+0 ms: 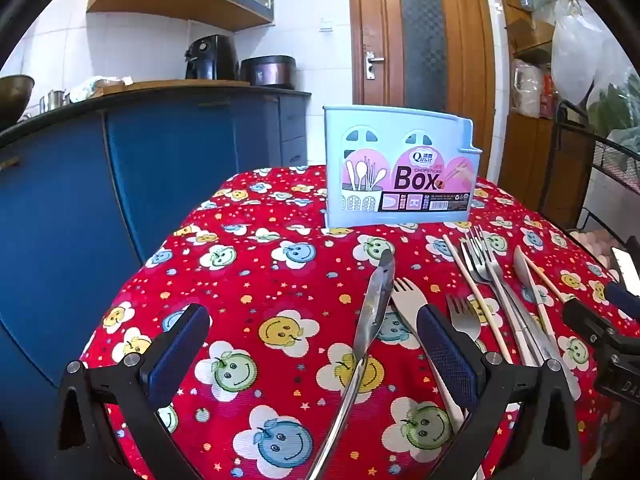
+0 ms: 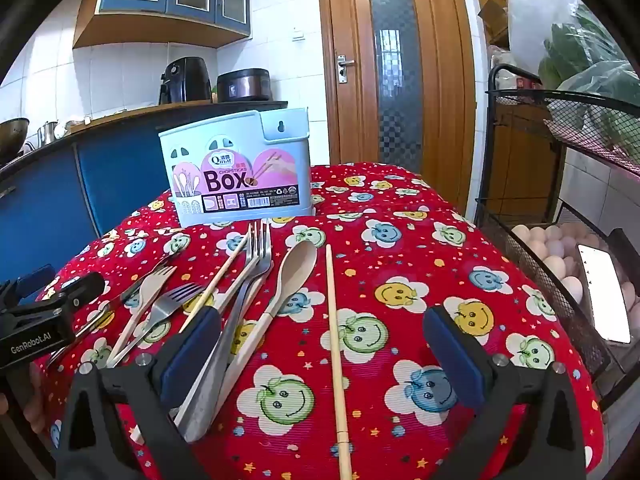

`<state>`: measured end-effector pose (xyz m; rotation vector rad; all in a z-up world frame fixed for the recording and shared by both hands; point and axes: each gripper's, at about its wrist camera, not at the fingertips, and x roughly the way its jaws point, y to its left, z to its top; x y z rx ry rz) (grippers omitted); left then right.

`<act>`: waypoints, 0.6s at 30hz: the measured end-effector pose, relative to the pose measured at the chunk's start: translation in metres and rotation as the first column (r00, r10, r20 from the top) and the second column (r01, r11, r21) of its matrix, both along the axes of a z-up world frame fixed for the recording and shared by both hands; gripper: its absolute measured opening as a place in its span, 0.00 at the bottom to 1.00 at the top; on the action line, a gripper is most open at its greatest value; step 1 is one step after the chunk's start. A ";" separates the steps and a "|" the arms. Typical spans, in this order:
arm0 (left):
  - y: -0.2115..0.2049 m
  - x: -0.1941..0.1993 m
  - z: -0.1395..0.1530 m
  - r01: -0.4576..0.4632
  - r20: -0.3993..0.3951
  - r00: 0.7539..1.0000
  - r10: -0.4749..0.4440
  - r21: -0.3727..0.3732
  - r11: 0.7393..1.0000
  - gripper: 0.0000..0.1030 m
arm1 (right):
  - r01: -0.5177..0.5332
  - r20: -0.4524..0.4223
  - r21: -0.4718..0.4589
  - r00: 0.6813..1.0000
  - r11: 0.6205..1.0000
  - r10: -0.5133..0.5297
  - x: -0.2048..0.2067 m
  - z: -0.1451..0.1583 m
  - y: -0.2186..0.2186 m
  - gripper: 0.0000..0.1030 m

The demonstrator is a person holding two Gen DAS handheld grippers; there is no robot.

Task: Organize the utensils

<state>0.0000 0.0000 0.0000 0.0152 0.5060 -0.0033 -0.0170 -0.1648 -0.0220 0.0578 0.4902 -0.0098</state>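
Both grippers, left (image 1: 312,344) and right (image 2: 322,344), are held over the red-clothed counter (image 1: 256,280) with jaws released and nothing grasped. Utensils (image 2: 240,280) are spread flat before the upright chopsticks box (image 2: 236,176); 1 knife (image 1: 374,304) lies between the left jaws.

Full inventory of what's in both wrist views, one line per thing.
chopstick box: 1, pale blue, far table edge
forks: 4, mostly metal, mid-table
knife: 1, steel, between left jaws
wooden spoon: 1, tan, beside forks
chopsticks: 2, light wood, one between right jaws
tablecloth: 1, red, smiley print
eggs: many, pale, wire basket
left gripper: 1, black/blue, open
right gripper: 1, black/blue, open
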 end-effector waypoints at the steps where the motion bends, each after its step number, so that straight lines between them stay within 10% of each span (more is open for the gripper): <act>1: 0.000 0.000 0.000 0.001 0.004 1.000 -0.001 0.003 1.000 1.00 | 0.000 -0.003 -0.001 1.000 1.000 0.000 0.000 0.000 0.000 1.00; 18: 0.006 0.000 0.002 -0.001 -0.004 1.000 0.001 -0.013 1.000 1.00 | 0.000 0.000 -0.003 1.000 1.000 0.000 0.000 0.000 0.001 1.00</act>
